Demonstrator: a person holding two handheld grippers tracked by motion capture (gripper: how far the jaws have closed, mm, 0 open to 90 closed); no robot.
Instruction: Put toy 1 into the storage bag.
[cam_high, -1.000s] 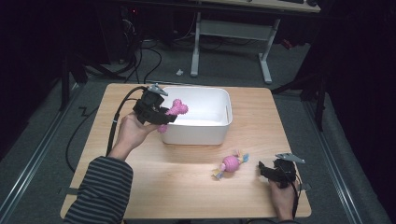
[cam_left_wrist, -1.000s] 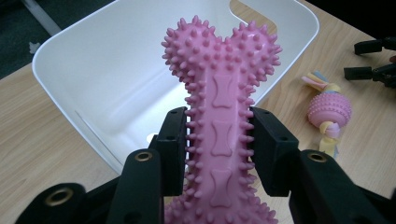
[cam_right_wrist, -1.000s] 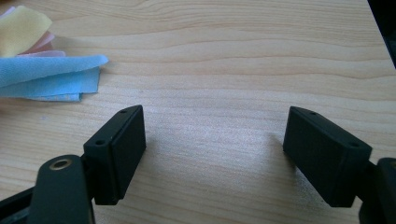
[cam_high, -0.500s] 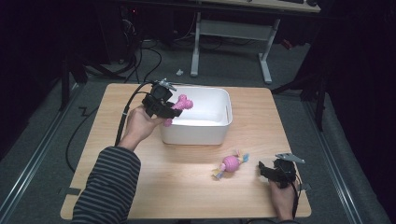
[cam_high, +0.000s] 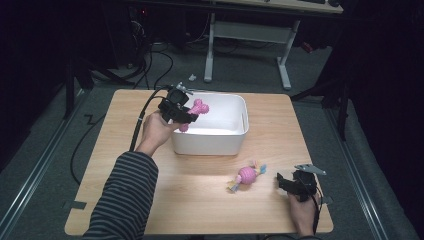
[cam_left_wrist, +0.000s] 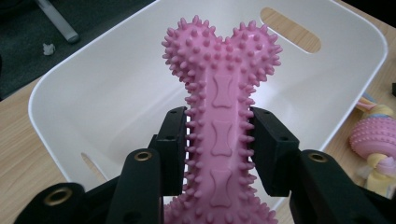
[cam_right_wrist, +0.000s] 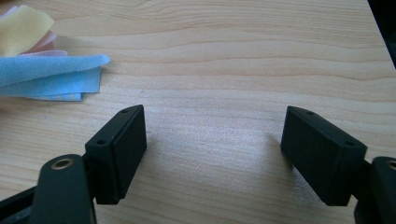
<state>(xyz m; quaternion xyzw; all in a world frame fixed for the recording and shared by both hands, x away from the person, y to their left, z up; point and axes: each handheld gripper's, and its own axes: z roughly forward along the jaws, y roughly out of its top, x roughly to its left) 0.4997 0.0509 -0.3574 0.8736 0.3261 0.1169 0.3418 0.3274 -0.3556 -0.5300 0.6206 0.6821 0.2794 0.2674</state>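
A pink spiky rubber bone (cam_left_wrist: 223, 84) is clamped by its shaft between the jaws of my left gripper (cam_left_wrist: 222, 144). In the high view that left gripper (cam_high: 186, 114) holds the bone (cam_high: 197, 107) over the left part of the white bin (cam_high: 210, 145), above its inside. My right gripper (cam_high: 282, 182) rests low at the table's front right, open, with bare wood between its jaws (cam_right_wrist: 215, 149). Its jaws have just been closing a little with nothing between them. A pink ball toy with rope tails (cam_high: 246, 175) lies just left of it.
The toy's blue and yellow fabric strips (cam_right_wrist: 51, 74) lie ahead and to the left of the right jaws. The wooden table (cam_high: 125, 165) has free room at its left and front. A desk frame (cam_high: 245, 35) and cables stand beyond the far edge.
My left hand carried the bone to the right, from the bin's left rim to over its inside, and slightly lower. The right hand stayed put.
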